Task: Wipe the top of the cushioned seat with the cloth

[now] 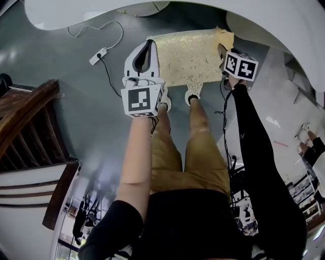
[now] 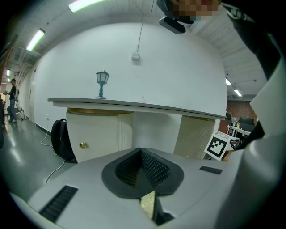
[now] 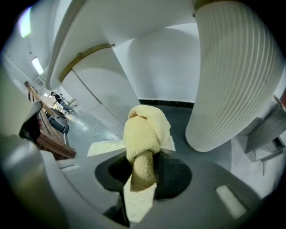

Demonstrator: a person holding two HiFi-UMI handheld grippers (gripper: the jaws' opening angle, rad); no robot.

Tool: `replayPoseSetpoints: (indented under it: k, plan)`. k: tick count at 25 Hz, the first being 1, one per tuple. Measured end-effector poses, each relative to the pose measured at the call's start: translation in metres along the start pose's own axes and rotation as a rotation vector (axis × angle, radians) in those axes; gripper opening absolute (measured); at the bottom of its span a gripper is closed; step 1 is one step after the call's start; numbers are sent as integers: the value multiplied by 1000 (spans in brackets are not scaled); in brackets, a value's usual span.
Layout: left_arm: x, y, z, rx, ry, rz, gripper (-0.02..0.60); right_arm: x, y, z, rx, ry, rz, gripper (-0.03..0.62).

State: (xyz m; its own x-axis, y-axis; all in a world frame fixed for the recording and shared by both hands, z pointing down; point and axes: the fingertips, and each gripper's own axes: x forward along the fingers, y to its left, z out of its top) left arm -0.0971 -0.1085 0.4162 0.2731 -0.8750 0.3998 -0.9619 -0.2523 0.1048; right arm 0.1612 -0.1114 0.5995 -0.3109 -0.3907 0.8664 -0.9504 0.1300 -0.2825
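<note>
I see a glossy grey floor (image 1: pixel 96 117) and a white wall (image 2: pixel 170 76) under ceiling strip lights (image 2: pixel 89 3). A long counter (image 2: pixel 134 105) carries a small teal lamp (image 2: pixel 102 83), with a black backpack (image 2: pixel 60 138) beside its cabinet and a wooden railing (image 1: pixel 25 117) to my left.

The cushioned seat (image 1: pixel 190 56) lies between left tool (image 1: pixel 147 51) and right tool (image 1: pixel 222 51), which holds the cloth (image 3: pixel 145 134).
</note>
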Motion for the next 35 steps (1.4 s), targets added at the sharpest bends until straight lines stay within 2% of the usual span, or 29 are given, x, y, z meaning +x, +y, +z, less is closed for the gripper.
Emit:
replayPoseSetpoints:
  k: [5,10,12,13,17,19,23,28,35]
  plan:
    - [-29,37,-7,-6,7,19,8,8,117,-13,-40,-25,175,104]
    - [-53,73,-10,-11,4,40,8,16,246,-35,-124,-10,397,104]
    - [-61,84,-14,-20,6,44,8,22,276,-46,-140,4,441,104]
    - [-63,88,-16,-23,8,44,8,28,282,-54,-137,26,437,104]
    - [-72,99,-25,-28,20,45,8,64,265,-101,-110,214,289,104]
    - [-73,101,-29,-34,26,42,8,74,249,-116,-106,275,228,104]
    - [-71,94,-36,-35,39,21,8,75,234,-117,-83,271,209,104]
    - [-58,84,-31,-26,34,3,8,74,217,-109,-102,254,191,104]
    - [-35,50,-17,-6,27,-34,8,62,156,-87,-76,214,138,104]
